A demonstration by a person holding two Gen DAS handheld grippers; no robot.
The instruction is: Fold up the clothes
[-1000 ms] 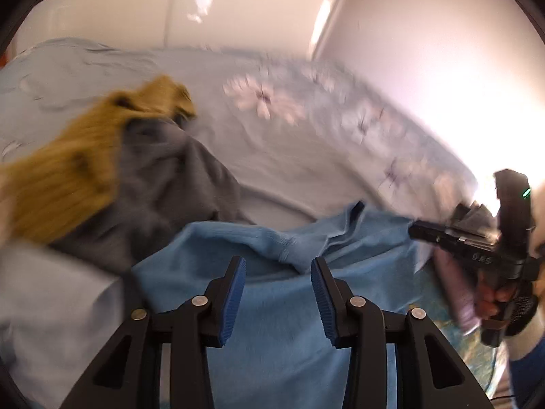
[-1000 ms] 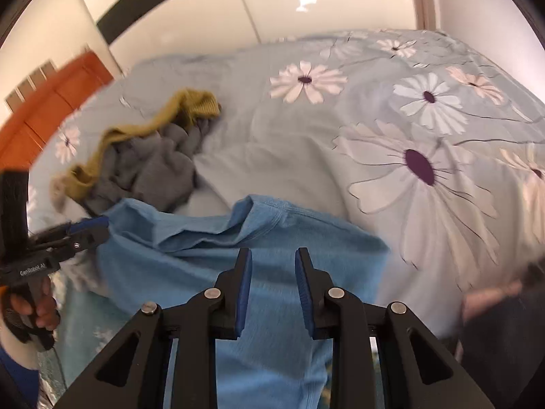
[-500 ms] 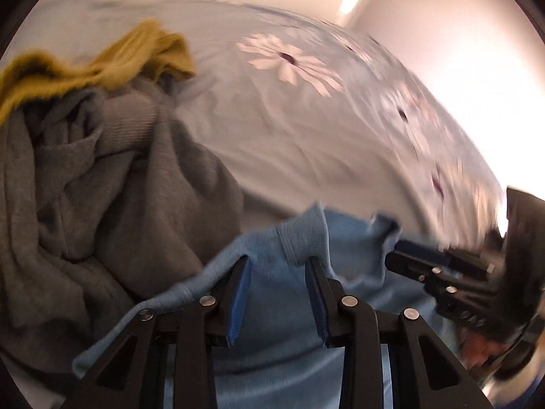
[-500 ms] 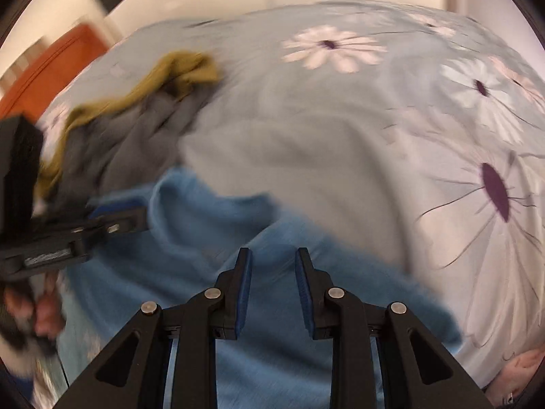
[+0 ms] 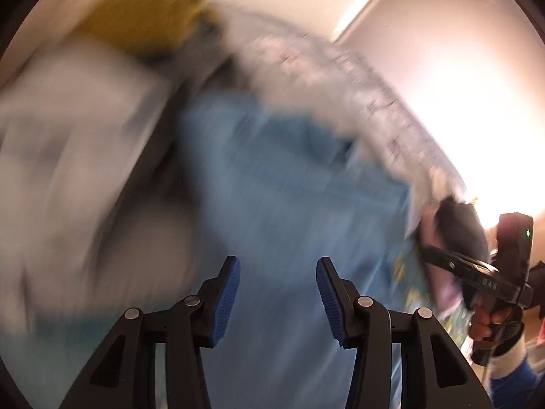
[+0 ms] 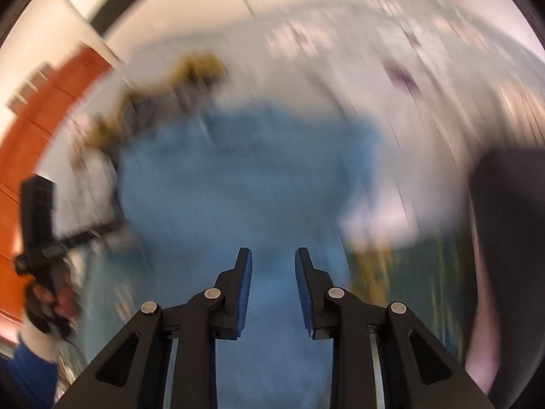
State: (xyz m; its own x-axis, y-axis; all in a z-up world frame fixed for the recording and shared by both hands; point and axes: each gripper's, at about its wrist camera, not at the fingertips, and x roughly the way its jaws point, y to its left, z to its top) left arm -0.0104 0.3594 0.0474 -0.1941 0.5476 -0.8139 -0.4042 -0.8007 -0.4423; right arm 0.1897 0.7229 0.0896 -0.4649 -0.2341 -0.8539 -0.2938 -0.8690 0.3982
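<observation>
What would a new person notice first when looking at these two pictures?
First, the blue garment, which fills the middle of both wrist views and spreads over the flowered bedcover. Next, the two grippers in front: the left gripper is opening its jaws above the blue cloth, and the right gripper has a narrower gap. Behind the garment lies a blurred mustard and grey pile.

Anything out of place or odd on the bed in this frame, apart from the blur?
Nothing looks damaged or spilled. The blue garment lies spread on the flowered bedcover, with a rumpled heap of yellow and grey clothes beside it, unfolded. Both views are too smeared by motion to judge creases or skew.
</observation>
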